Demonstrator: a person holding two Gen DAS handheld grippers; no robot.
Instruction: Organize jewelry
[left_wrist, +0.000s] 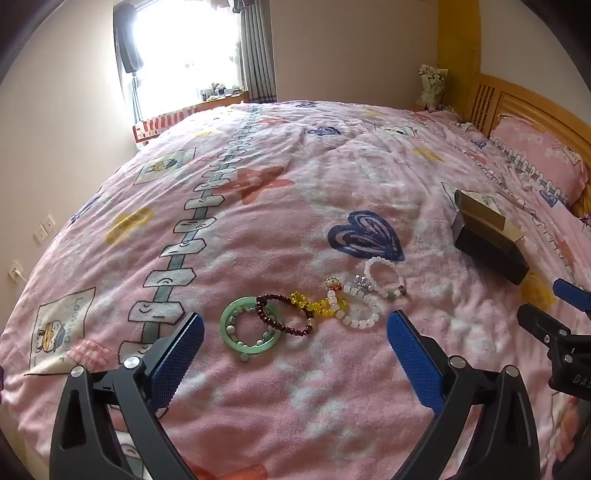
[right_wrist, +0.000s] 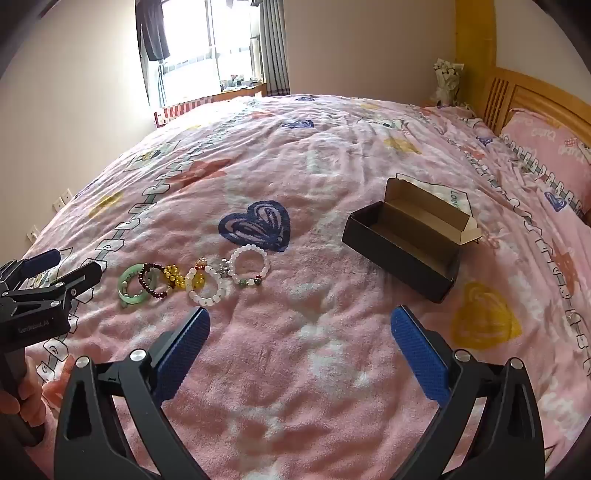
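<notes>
Several bracelets lie in a row on the pink bedspread: a green jade bangle (left_wrist: 251, 328) (right_wrist: 131, 285), a dark red bead bracelet (left_wrist: 282, 314) (right_wrist: 153, 280), a yellow bead bracelet (left_wrist: 317, 304) (right_wrist: 175, 275), a white bead bracelet (left_wrist: 360, 308) (right_wrist: 205, 286) and another white bead bracelet with coloured beads (left_wrist: 384, 275) (right_wrist: 249, 266). An open black box (left_wrist: 487, 240) (right_wrist: 404, 245) lies to their right. My left gripper (left_wrist: 295, 326) is open, just short of the bracelets. My right gripper (right_wrist: 300, 325) is open and empty, nearer than the box.
The bed carries a pink pillow (right_wrist: 550, 147) against a wooden headboard (right_wrist: 517, 92) at the right. A window with curtains (left_wrist: 184, 55) stands beyond the far edge. The right gripper shows at the left wrist view's right edge (left_wrist: 554, 314).
</notes>
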